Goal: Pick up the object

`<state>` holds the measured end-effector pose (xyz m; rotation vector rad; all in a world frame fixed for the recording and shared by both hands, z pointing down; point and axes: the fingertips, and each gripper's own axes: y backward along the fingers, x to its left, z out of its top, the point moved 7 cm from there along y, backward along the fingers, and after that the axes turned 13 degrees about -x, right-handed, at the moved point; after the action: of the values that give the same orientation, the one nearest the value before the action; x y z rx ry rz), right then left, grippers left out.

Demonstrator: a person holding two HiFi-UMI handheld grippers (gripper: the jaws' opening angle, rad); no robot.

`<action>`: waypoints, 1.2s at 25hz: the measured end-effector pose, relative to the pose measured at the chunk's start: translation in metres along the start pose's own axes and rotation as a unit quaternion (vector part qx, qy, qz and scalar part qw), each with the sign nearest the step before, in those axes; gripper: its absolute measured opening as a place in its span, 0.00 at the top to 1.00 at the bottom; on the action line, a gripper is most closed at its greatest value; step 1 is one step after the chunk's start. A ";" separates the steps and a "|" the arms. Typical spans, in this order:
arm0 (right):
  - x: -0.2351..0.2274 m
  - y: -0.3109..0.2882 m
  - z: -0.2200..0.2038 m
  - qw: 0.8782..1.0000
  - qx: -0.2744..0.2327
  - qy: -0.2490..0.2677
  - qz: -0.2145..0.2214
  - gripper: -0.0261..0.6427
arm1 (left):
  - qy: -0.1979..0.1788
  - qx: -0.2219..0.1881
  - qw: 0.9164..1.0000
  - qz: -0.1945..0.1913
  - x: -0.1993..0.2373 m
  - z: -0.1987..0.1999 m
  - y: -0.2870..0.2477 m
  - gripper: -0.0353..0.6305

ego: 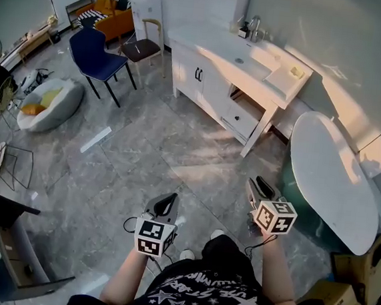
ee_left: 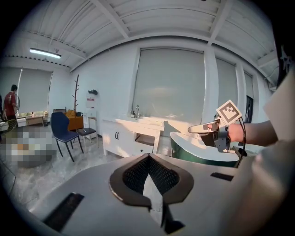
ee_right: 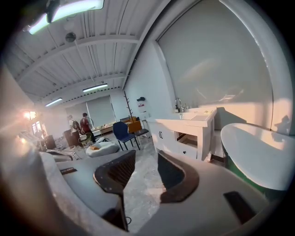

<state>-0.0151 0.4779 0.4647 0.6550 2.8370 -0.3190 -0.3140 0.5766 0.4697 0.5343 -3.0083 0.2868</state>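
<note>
The left gripper (ee_left: pixel 148 161) is pressed together, the right gripper (ee_right: pixel 146 159) spread, both empty over grey marbled floor (ego: pixel 143 157); white vanity (ego: pixel 210 83) far, bathtub (ego: pixel 329 175) at right.

Shirt: our black tee (ego: pixel 197 293), white star print.
Tools: our left gripper (ego: pixel 168 200) and right gripper (ego: pixel 262 184), grey, 2 black-and-white marker cubes (ego: pixel 154 237).

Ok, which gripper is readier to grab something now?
Right, probably: the right gripper has its jaws apart and empty, while the left gripper has them together. No target object is evident.
</note>
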 end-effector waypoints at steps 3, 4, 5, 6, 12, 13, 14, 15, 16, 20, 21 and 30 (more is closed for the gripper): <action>-0.013 -0.022 -0.003 1.000 0.007 0.002 -0.007 0.63 | 0.013 0.022 1.000 0.002 0.002 -0.010 -0.012 0.92; -0.020 -0.031 -0.003 1.000 0.007 0.002 -0.011 0.60 | 0.015 0.029 0.999 0.004 0.004 -0.012 -0.018 0.92; -0.028 -0.042 -0.003 1.000 0.007 0.001 -0.016 0.58 | 0.015 0.034 0.999 0.006 0.006 -0.014 -0.025 0.92; -0.035 -0.054 -0.002 1.000 0.005 0.000 -0.020 0.56 | 0.014 0.036 0.999 0.009 0.009 -0.013 -0.034 0.92; -0.086 -0.136 0.016 1.000 0.000 -0.015 -0.022 0.54 | -0.002 0.024 0.999 0.045 0.035 0.013 -0.115 0.92; -0.096 -0.149 0.022 1.000 0.000 -0.018 -0.020 0.54 | -0.002 0.024 0.999 0.044 0.035 0.020 -0.133 0.92; -0.106 -0.162 0.028 1.000 -0.001 -0.021 -0.019 0.54 | -0.001 0.024 0.999 0.042 0.034 0.028 -0.151 0.92; -0.117 -0.173 0.035 1.000 -0.001 -0.025 -0.019 0.54 | 0.001 0.025 0.999 0.039 0.032 0.035 -0.169 0.92; -0.129 -0.183 0.042 0.999 -0.001 -0.027 -0.019 0.54 | 0.002 0.026 0.999 0.036 0.030 0.042 -0.186 0.92; -0.182 -0.221 0.067 0.999 -0.008 -0.036 -0.023 0.54 | -0.007 0.031 0.999 0.029 0.027 0.064 -0.257 0.92; -0.196 -0.231 0.073 0.999 -0.010 -0.037 -0.026 0.54 | -0.015 0.027 0.999 0.031 0.028 0.067 -0.275 0.92; -0.299 -0.310 0.118 0.998 -0.019 -0.044 -0.034 0.54 | -0.016 0.013 1.000 0.023 0.011 0.102 -0.415 0.92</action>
<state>0.1265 0.0542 0.4773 0.5235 2.7788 -0.2979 -0.1843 0.1706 0.4419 0.4772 -3.0549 0.3227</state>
